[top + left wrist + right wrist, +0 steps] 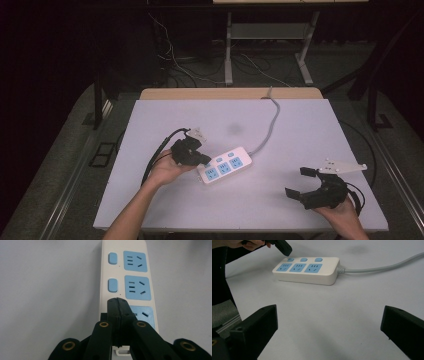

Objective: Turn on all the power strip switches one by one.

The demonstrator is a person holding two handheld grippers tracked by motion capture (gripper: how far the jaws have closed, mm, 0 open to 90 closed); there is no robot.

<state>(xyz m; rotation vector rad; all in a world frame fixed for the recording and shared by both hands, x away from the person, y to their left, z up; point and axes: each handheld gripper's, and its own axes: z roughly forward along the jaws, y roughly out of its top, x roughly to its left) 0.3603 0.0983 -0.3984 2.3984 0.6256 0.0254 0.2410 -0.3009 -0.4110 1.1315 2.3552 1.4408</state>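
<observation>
White power strip (226, 165), blue sockets

Left claw (117, 300) jaws pressed together, tips over the near end of the white power strip (105, 272). Two blue switches and three blue sockets visible. Strip lies flat on the pale surface (45, 290).

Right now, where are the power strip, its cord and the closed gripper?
power strip (312, 275): right gripper view, white side wall.
cord (270, 126): high view, middle of the grey cable.
left gripper (117, 302): left gripper view, tips of the shut jaws over the strip.
</observation>
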